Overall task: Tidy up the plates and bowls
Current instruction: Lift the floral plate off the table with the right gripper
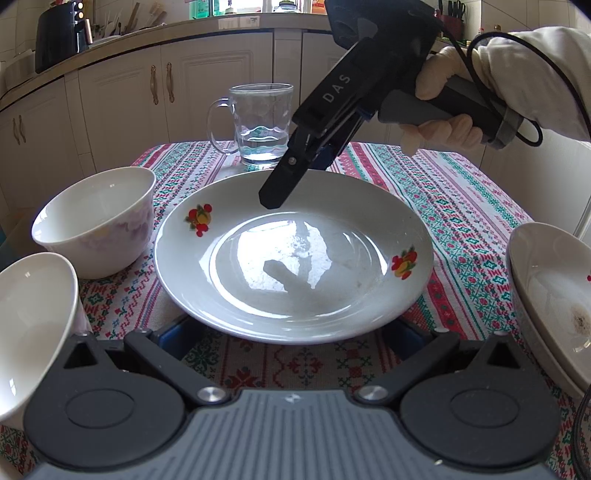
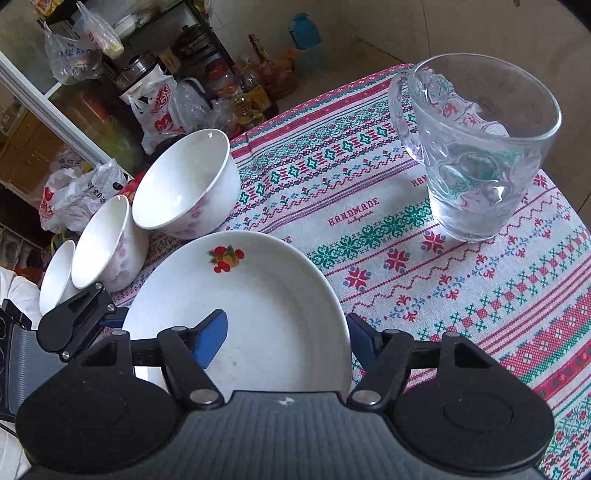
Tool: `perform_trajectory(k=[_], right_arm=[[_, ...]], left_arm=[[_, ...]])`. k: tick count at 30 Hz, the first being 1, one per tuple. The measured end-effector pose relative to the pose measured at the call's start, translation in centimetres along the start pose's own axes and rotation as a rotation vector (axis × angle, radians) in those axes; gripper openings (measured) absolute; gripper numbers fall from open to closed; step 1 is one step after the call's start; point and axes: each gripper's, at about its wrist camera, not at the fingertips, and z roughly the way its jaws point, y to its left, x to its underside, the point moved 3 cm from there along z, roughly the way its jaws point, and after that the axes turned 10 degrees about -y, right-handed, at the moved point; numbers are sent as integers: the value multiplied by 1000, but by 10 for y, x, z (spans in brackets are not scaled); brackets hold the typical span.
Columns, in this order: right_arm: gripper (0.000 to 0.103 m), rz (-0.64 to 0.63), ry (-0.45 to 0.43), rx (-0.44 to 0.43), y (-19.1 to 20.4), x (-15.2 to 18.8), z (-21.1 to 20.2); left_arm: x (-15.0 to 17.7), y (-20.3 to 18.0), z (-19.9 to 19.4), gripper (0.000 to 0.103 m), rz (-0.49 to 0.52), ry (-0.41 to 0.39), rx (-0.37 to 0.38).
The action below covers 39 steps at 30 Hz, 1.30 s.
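Right hand-held gripper [image 2: 286,338], fingers spread, straddles the fruit-patterned plate's [image 2: 258,295] rim; left hand-held gripper [image 1: 291,332], also spread, flanks the plate at 6 o'clock.

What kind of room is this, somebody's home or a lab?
Most likely a home kitchen. White cabinet doors with brass handles run under a cluttered countertop, a patterned embroidered tablecloth covers the table, and a black metal shelf rack with pots, bottles and plastic bags stands beside it.
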Motion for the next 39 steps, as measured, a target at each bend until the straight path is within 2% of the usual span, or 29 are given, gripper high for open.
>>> perform_trajectory(k=[8, 19, 24, 39], right_arm=[[73, 19, -9, -27, -3, 0, -1], [74, 53, -14, -34, -2, 8, -5], [74, 70, -15, -23, 2, 16, -10], [74, 105, -68, 28, 32, 40, -46]], left_arm=[[0, 1, 0, 102, -1, -3, -1], [-2, -5, -5, 101, 90, -11, -7], [-2, -6, -7, 101, 93, 13, 24], [-11, -16, -41, 101, 170, -5, 109]])
